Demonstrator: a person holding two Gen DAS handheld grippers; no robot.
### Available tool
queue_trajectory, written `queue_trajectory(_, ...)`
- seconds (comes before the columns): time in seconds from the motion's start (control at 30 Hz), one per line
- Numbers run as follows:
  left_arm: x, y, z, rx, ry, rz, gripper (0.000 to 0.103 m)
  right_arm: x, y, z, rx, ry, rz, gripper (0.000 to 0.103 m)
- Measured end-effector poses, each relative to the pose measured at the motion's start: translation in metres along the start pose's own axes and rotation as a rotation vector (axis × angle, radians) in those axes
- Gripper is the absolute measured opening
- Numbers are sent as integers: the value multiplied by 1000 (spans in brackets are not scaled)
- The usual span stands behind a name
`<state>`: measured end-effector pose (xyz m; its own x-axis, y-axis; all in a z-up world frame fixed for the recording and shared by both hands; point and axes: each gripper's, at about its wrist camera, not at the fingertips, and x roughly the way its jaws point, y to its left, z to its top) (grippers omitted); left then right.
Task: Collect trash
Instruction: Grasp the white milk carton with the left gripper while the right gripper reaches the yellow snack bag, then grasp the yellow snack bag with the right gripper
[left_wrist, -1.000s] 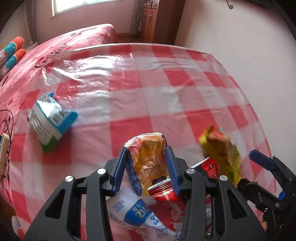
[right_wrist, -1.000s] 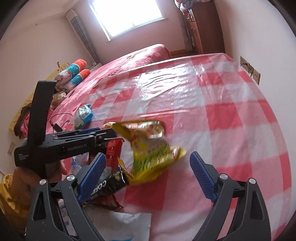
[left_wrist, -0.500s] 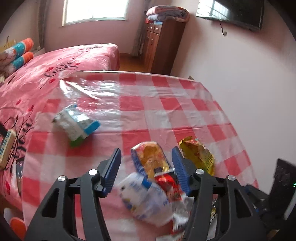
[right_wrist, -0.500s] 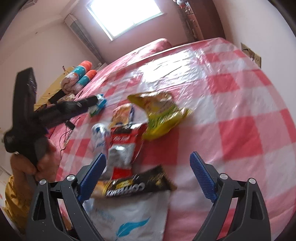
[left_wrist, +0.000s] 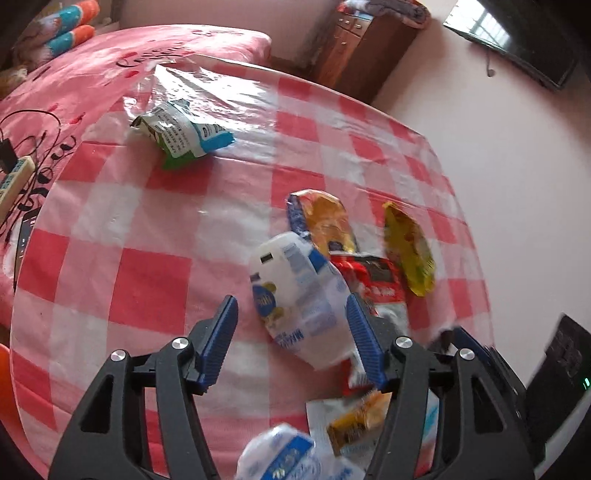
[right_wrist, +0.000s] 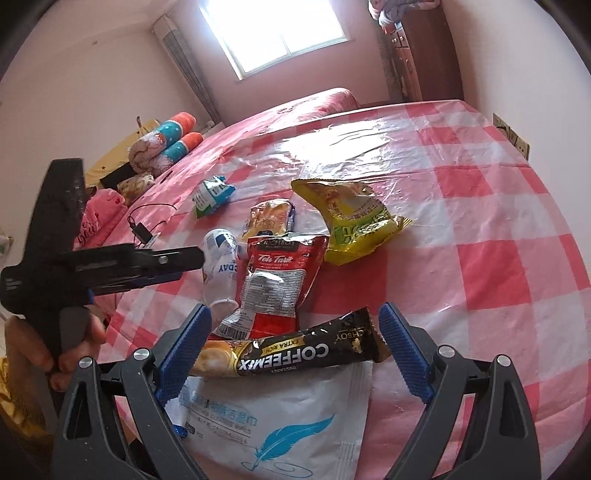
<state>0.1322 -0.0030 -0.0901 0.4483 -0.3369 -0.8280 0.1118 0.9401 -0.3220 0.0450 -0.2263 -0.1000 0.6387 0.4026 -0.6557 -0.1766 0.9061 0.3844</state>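
Observation:
Several wrappers lie heaped on the red-checked table (left_wrist: 147, 295). In the left wrist view a white-and-blue packet (left_wrist: 295, 291) lies between the fingers of my left gripper (left_wrist: 291, 332); its jaws are opening and the pads do not press it. Beyond it lie an orange snack packet (left_wrist: 325, 218), a red tea packet (left_wrist: 373, 273) and a yellow-green packet (left_wrist: 408, 251). A teal-and-white packet (left_wrist: 181, 134) lies apart at the far left. My right gripper (right_wrist: 295, 350) stands open over a black coffee sachet (right_wrist: 295, 352) and a white wipes pack (right_wrist: 277, 417).
A hand (right_wrist: 37, 350) holds the left gripper's black body (right_wrist: 110, 258) at the left of the right wrist view. A phone (left_wrist: 26, 232) and cable (left_wrist: 22, 122) lie by the table's left edge. Behind are a pink bed (right_wrist: 295, 107), a wooden cabinet (left_wrist: 362, 48) and the wall.
My left gripper let go of the orange packet, opened and drew back; the packet now lies on the pile. My right gripper also drew back, bringing the coffee sachet and wipes pack into view.

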Motion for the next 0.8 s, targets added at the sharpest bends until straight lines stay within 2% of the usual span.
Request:
queue_trajectory(0.17, 19, -7, 6, -1, 25, 15, 62, -2, -3, -1, -7, -8, -10, 91)
queue_trajectory(0.5, 29, -16, 13, 27, -17, 52, 65, -3, -14, 3, 5, 0, -43, 91)
queue_trajectory(0.8, 37, -11, 16, 38, -15, 51, 65, 13, -23, 35, 13, 26, -105, 91)
